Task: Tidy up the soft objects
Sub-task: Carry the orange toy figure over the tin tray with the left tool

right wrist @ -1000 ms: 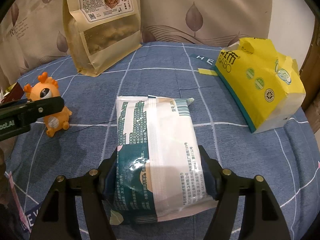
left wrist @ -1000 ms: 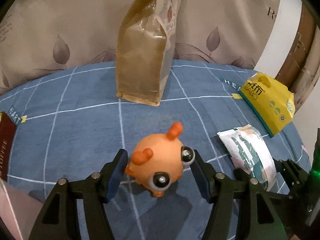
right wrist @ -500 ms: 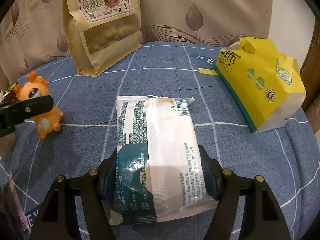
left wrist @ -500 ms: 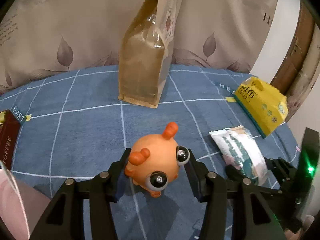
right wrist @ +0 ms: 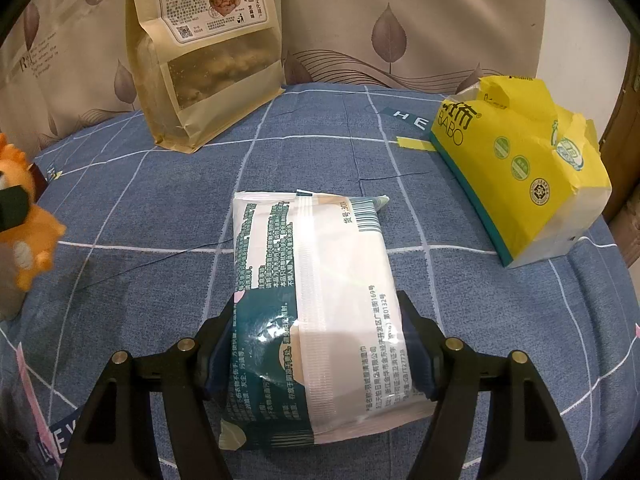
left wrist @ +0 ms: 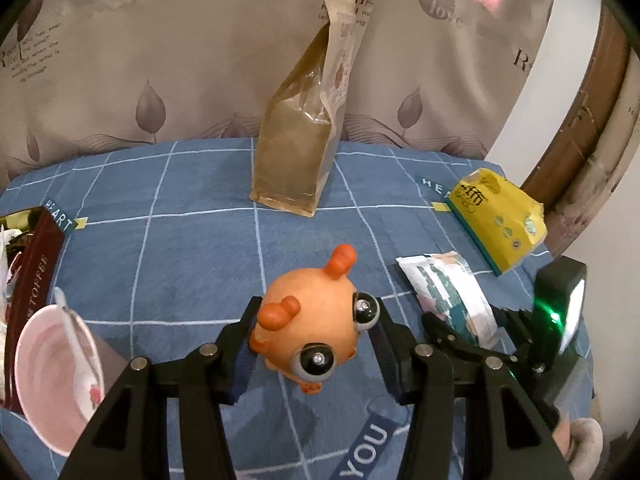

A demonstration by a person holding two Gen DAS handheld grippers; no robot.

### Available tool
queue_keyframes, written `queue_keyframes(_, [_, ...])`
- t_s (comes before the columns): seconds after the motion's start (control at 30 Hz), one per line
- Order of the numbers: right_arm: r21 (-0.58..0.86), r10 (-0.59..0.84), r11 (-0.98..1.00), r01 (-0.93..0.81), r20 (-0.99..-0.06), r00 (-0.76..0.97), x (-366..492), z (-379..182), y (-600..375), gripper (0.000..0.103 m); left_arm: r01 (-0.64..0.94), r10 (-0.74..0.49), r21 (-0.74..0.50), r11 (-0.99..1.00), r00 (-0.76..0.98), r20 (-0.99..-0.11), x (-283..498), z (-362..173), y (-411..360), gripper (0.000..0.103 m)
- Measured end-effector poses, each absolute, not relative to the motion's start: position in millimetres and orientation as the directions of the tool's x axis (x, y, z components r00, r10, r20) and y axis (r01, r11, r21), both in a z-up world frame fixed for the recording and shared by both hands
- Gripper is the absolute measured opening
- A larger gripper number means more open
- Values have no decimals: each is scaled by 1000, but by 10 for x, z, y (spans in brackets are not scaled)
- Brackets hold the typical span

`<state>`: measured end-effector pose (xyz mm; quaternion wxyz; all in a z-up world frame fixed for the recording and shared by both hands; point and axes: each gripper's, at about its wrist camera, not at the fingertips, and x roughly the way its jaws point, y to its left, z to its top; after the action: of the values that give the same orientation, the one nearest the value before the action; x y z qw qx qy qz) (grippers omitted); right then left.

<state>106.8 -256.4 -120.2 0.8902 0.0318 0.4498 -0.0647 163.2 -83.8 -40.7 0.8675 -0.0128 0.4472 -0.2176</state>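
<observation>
The left gripper (left wrist: 314,340) is pinching the orange toy (left wrist: 310,328) by the sides of its round head, the pads pressing in on both flanks; its jaws have just been closing, with the toy between them. The toy is hanging clear of the blue checked cloth (left wrist: 192,256), its big eyes facing the camera and its little horns sticking up and away. In the right wrist view the same toy is showing at the far left edge, off the cloth.

The right gripper (right wrist: 320,352) is clamping the white-and-green wipes pack (right wrist: 316,300) across its near end, both pads pressing against the wrapper's sides. The pack is lying flat, seam side up, on the cloth, stretching away from the jaws; whether its near end is lifting slightly is hard to say from this angle.

Beyond the pack, to the right, the yellow tissue pack (right wrist: 520,168) is sitting on the cloth, its top torn open. At the back the brown paper snack bag (right wrist: 208,60) is standing upright against the leaf-print curtain (right wrist: 400,20). In the left wrist view, a pink bowl (left wrist: 56,376) with a white spoon (left wrist: 76,332) in it is sitting at the lower left, just beside a dark red toffee box (left wrist: 36,264).
</observation>
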Motion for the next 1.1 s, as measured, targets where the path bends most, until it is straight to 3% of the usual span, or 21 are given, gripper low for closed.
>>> queue_keyframes(0.63, [-3, -88, 990, 144, -805, 587, 1071, -1208, -2559, 68, 300, -321, -171, 939, 578, -751, 1287, 98, -104, 52])
queue_keyframes(1.1, [-4, -89, 990, 144, -805, 586, 1075, -1209, -2558, 68, 99, -97, -41, 994, 670, -736, 1380, 318, 1011, 52])
